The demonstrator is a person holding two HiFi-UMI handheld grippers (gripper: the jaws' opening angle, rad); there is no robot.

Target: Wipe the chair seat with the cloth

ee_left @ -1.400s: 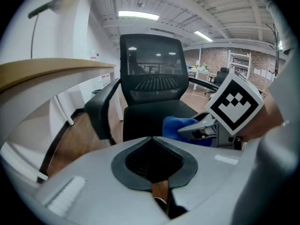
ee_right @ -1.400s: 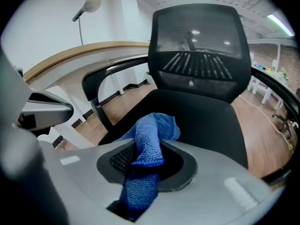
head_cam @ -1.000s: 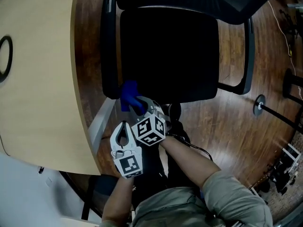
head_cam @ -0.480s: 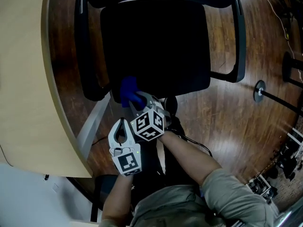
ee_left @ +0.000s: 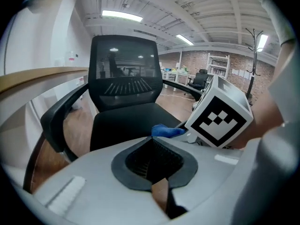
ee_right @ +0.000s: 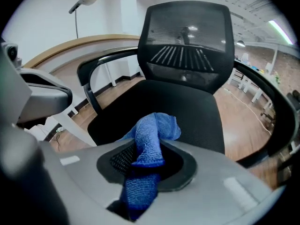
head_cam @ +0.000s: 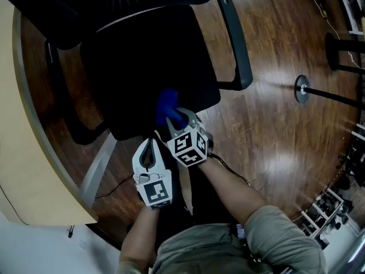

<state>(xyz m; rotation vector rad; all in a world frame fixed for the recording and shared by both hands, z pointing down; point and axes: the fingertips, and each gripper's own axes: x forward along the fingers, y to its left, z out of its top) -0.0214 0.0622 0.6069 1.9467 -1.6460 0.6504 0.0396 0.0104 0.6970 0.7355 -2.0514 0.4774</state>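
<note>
The black office chair seat [head_cam: 148,61] fills the upper middle of the head view. A blue cloth [head_cam: 169,106] hangs over the seat's front edge, pinched in my right gripper [head_cam: 177,119], which is shut on it. In the right gripper view the cloth [ee_right: 152,135] bunches up out of the jaws above the seat [ee_right: 187,107]. My left gripper [head_cam: 149,148] is just left of and behind the right one, off the seat's front edge, shut and empty. In the left gripper view the left gripper [ee_left: 151,142] faces the seat [ee_left: 126,121], with the cloth [ee_left: 166,131] to its right.
A tan desk [head_cam: 23,153] curves along the left, close to the chair's left armrest [head_cam: 68,113]. The right armrest [head_cam: 234,39] and the mesh backrest [ee_right: 187,46] border the seat. A stand's round base [head_cam: 302,89] sits on the wooden floor at the right.
Both grippers have moved along the seat's front edge, from its left corner near the armrest toward the middle. The cloth stays in the right jaws.
</note>
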